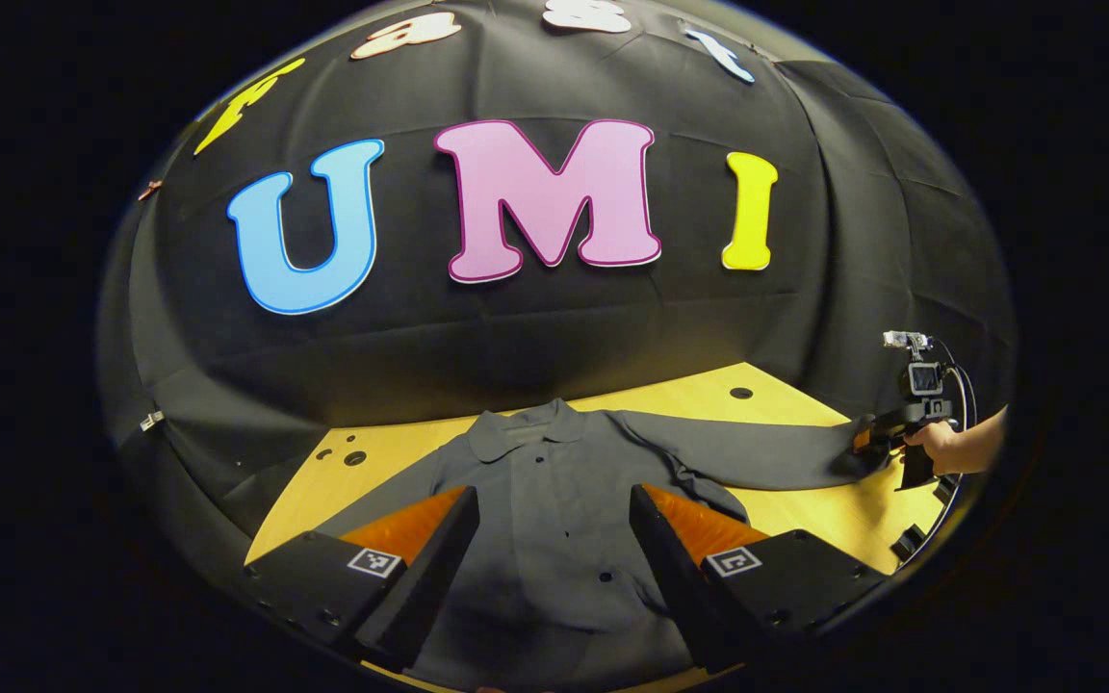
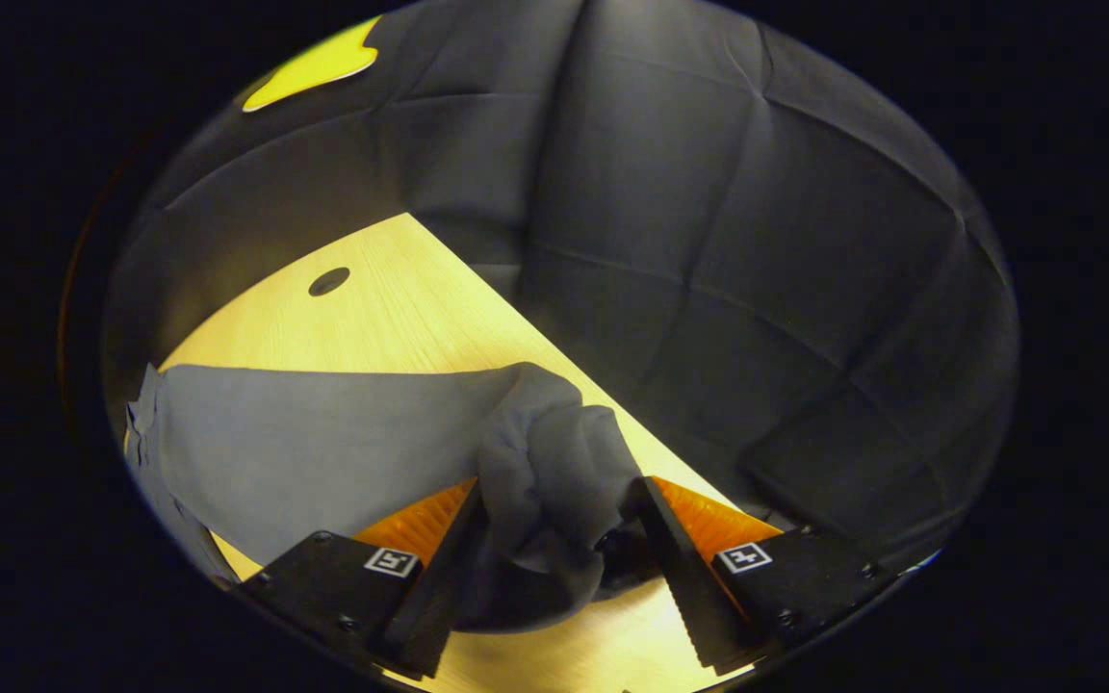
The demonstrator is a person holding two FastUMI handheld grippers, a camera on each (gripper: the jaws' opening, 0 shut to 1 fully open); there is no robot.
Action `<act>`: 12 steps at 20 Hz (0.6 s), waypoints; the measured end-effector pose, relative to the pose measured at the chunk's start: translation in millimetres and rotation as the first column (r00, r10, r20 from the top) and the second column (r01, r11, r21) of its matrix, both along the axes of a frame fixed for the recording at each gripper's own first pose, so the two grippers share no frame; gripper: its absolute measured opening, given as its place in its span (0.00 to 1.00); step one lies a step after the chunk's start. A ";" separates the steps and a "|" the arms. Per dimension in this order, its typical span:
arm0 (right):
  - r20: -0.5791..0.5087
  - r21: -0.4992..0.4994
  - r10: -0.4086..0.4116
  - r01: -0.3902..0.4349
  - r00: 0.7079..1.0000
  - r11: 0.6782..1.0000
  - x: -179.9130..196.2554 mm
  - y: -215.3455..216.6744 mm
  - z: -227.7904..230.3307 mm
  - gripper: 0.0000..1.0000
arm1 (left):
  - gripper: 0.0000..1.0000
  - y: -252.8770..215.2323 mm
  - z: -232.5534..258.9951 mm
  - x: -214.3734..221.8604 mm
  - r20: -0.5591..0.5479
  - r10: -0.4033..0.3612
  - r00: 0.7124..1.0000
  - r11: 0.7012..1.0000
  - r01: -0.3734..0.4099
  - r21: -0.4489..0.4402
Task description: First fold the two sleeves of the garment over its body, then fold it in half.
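Grey sleeve cuff point(image 2: 554, 481) bunched between right tongs point(image 2: 554, 568).

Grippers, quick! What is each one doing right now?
Left gripper: open, above the shirt, holding nothing.
Right gripper: closing around the bunched sleeve cuff; full grip cannot be told.

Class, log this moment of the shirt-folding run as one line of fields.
stage: first sleeve fold starting | right gripper: fingers around bunched sleeve end | left gripper: open above shirt | shirt: flat on table
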State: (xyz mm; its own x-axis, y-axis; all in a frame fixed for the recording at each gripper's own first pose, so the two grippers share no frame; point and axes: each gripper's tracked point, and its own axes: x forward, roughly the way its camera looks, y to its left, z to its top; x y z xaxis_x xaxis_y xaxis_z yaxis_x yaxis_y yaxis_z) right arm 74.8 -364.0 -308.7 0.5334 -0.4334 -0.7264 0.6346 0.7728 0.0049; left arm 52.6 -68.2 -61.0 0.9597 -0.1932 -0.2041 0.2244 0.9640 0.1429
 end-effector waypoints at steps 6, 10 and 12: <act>0.013 0.037 0.043 -0.043 0.999 0.998 -5.1 -6.8 -0.3 0.18 | 0.99 7.7 -3.8 -2.1 -0.012 0.029 1.000 0.999 -0.029 -0.027; 0.006 0.042 0.114 -0.114 0.993 0.993 -0.9 7.0 7.3 0.07 | 0.99 19.8 -5.2 -6.5 -0.019 0.064 0.998 0.997 -0.064 -0.039; 0.021 -0.003 0.140 -0.140 0.990 0.990 3.6 8.7 25.4 0.07 | 0.99 27.5 -4.1 -10.1 -0.017 0.082 0.996 0.996 -0.083 -0.042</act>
